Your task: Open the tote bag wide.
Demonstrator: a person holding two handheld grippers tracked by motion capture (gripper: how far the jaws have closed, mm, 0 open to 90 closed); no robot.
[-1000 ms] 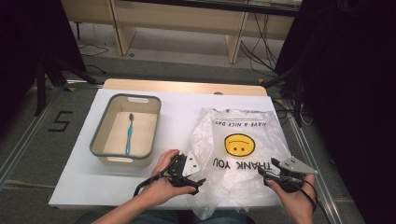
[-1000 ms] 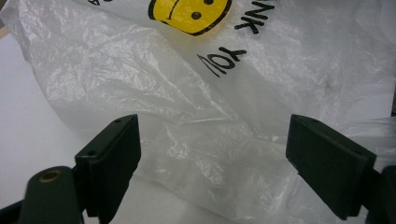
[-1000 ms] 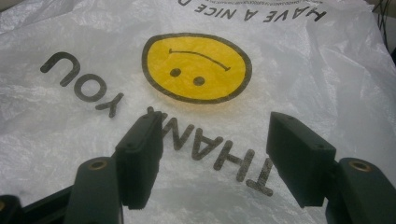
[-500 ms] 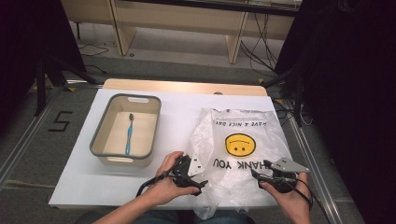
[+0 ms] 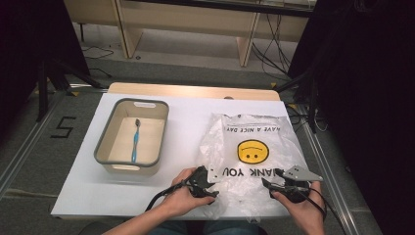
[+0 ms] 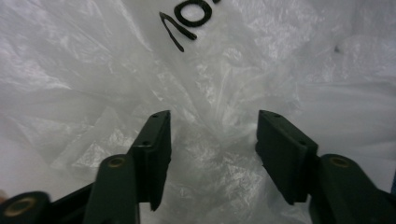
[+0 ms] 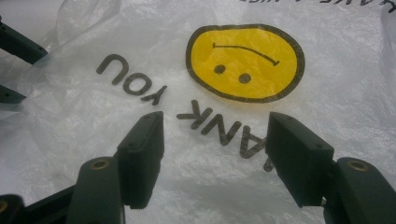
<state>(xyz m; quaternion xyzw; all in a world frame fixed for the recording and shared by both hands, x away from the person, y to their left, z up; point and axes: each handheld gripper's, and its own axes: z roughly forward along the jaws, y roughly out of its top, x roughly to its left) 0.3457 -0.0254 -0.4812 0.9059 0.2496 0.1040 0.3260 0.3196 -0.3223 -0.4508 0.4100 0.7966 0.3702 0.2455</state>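
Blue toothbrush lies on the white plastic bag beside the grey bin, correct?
Not quite. The blue toothbrush lies inside the grey bin, not on the white plastic bag, which lies beside the bin. The high view shows it.

White table [image 5: 188, 122], grey bin [image 5: 103, 147] beside crumpled plastic bag [image 5: 254, 129].

free: table [image 5: 186, 122] middle | obstacles: bin [image 5: 105, 147] left, bag [image 5: 254, 147] right

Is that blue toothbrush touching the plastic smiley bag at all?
Apart. The high view shows the toothbrush lying inside the grey bin, with a strip of bare white table between the bin and the plastic bag.
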